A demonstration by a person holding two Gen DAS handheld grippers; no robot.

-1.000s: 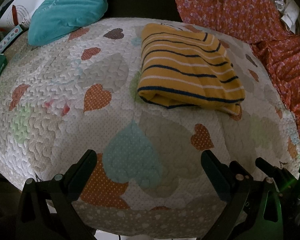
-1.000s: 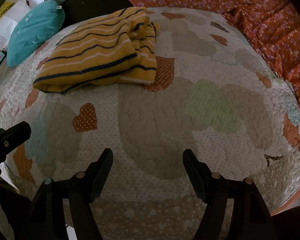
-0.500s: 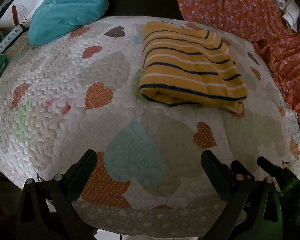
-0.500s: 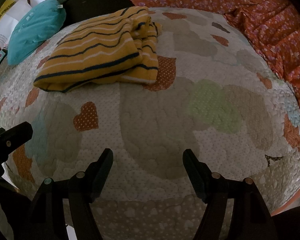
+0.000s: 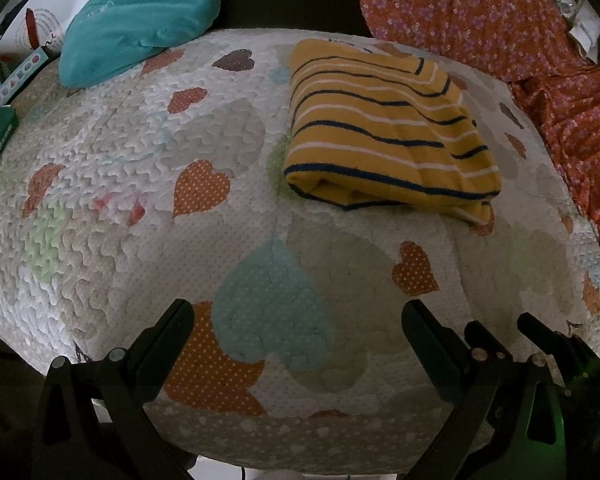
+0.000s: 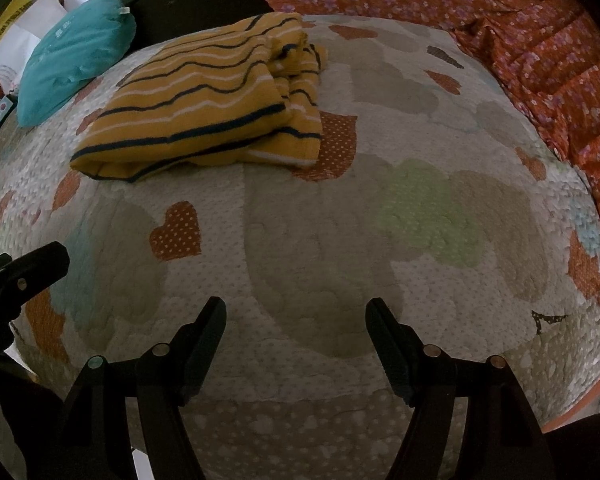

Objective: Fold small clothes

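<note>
Both grippers parked at the near edge of the quilt, garment already folded.

Left wrist view: the left gripper (image 5: 298,330) has its jaws wide and empty over the heart-patterned quilt (image 5: 140,128); the yellow striped garment (image 5: 384,128) lies well ahead, right of centre, folded into a compact block.
Right wrist view: the right gripper (image 6: 296,332) is likewise wide and empty; the garment's right edge looks bunched, so a good finish would pinch and square that side.

We see our left gripper (image 5: 296,320) at the bottom of the frame, its two black fingers wide apart with nothing between them. A folded yellow striped shirt (image 5: 388,132) lies in the upper right on the heart quilt (image 5: 120,168). A teal pillow (image 5: 140,16) sits upper left.
</note>
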